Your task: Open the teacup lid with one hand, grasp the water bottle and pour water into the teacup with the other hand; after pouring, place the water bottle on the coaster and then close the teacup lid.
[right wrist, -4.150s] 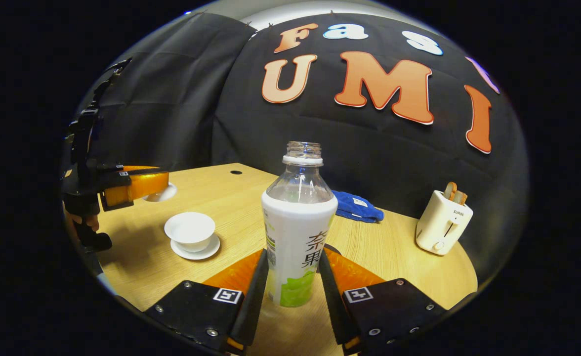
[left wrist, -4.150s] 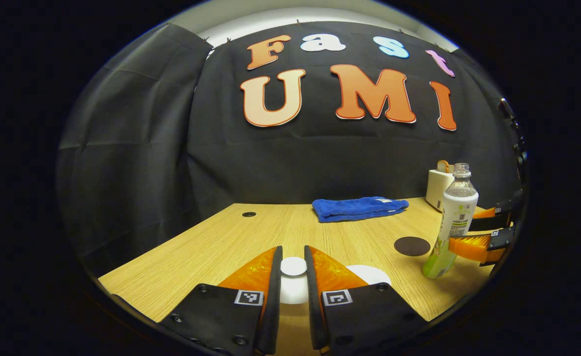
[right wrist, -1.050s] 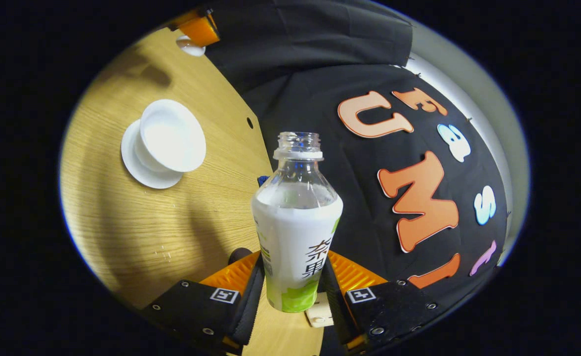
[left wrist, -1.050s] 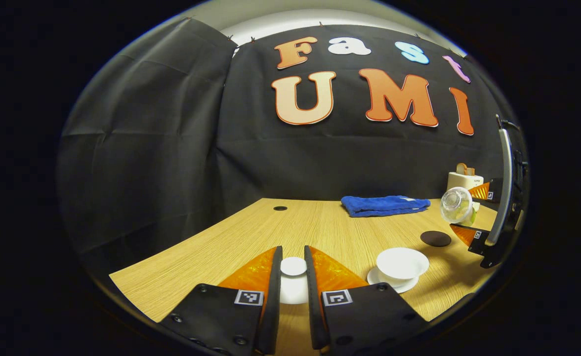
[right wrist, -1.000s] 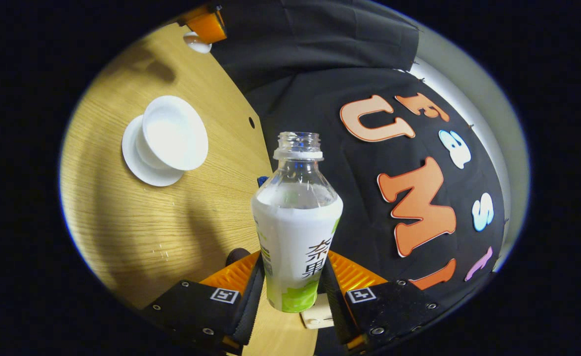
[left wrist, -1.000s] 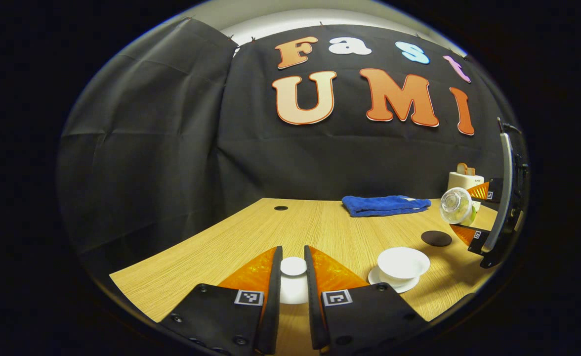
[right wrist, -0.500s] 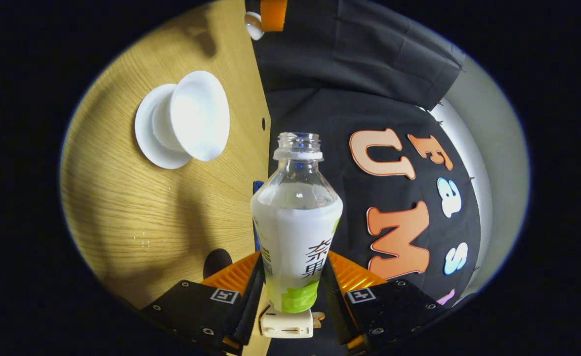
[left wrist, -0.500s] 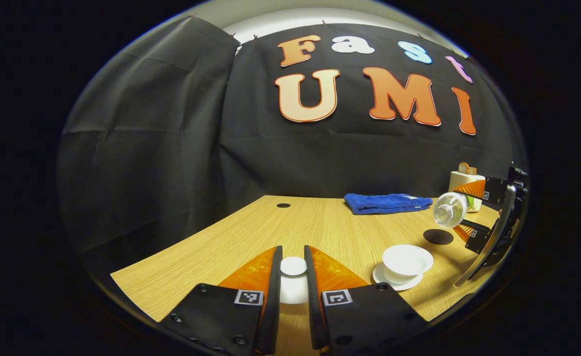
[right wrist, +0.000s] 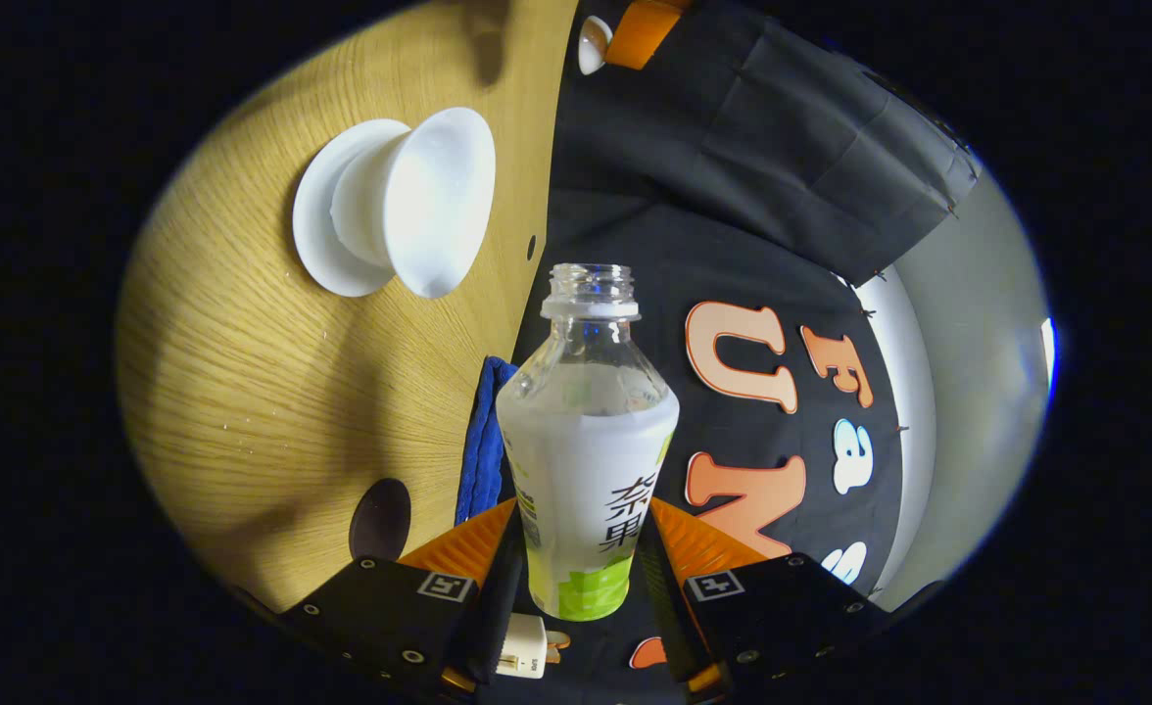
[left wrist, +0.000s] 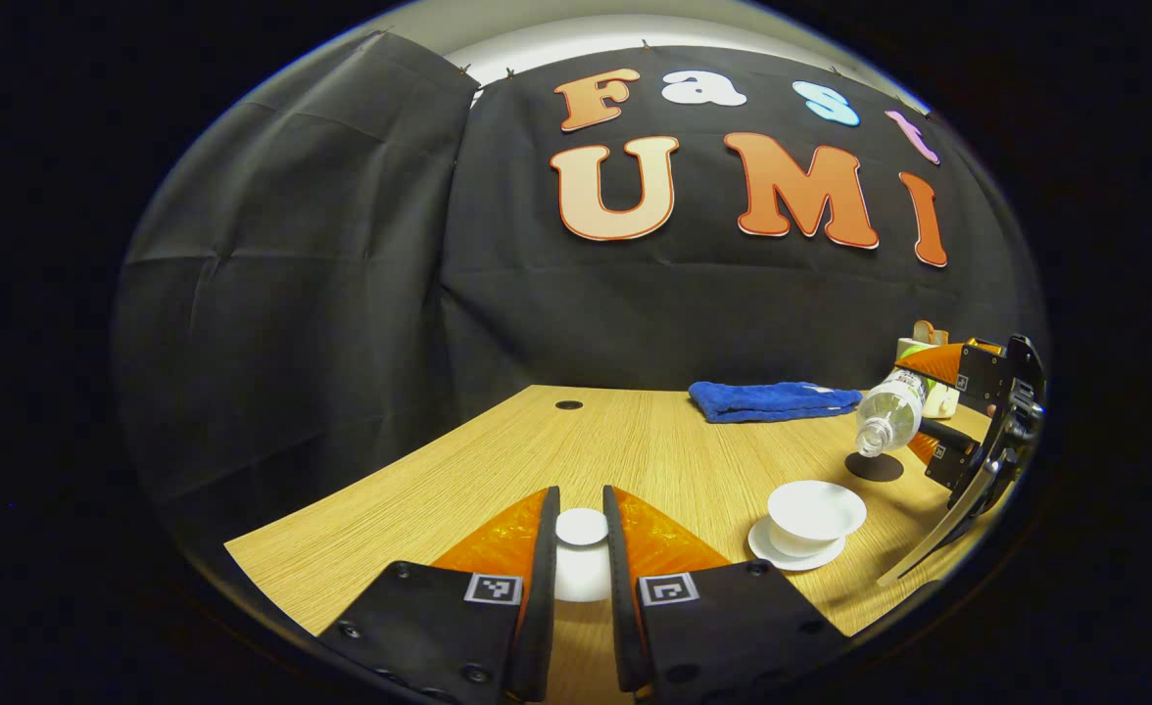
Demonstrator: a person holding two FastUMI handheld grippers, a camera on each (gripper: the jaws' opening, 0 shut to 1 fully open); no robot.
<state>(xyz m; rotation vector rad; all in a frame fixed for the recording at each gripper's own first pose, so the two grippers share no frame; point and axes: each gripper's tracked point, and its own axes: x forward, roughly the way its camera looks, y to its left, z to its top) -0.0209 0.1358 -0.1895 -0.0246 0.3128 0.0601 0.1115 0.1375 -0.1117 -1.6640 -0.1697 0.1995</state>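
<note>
Left gripper view. Left gripper (left wrist: 581, 558) closed to a narrow gap on the white lid (left wrist: 582, 529), knob pinched between both fingers, held above the table (left wrist: 498, 470) and well left of the cup (left wrist: 816, 509). Cup uncovered, upright on its saucer (left wrist: 782, 558). Just beyond the cup, dark coaster (left wrist: 875, 467). Above and right of the cup, right gripper (left wrist: 943, 421) with the bottle (left wrist: 885, 416) tipped over, mouth down and toward the cup but short of the rim. Further behind the cup, blue towel (left wrist: 774, 399) and toaster (left wrist: 929, 348); neither in the way.

Right gripper view. Right gripper (right wrist: 581, 587) clamped on the bottle (right wrist: 588, 460) low on its label, both fingers pressing the sides. No cap; clear water in the shoulder, none visible at the mouth. Cup (right wrist: 419, 201) on saucer (right wrist: 316, 245) up-left of the mouth, off the neck's line. Lid's white edge (right wrist: 591, 44) at top, clear of the cup. Coaster (right wrist: 380, 519) bare.

Judgement: pour in hand, no stream seen yet. Best to bring the mouth over the cup's centre first, then tilt slowly; grip low, so expect swing at the neck. Keep lid parked left, away from the pour.
</note>
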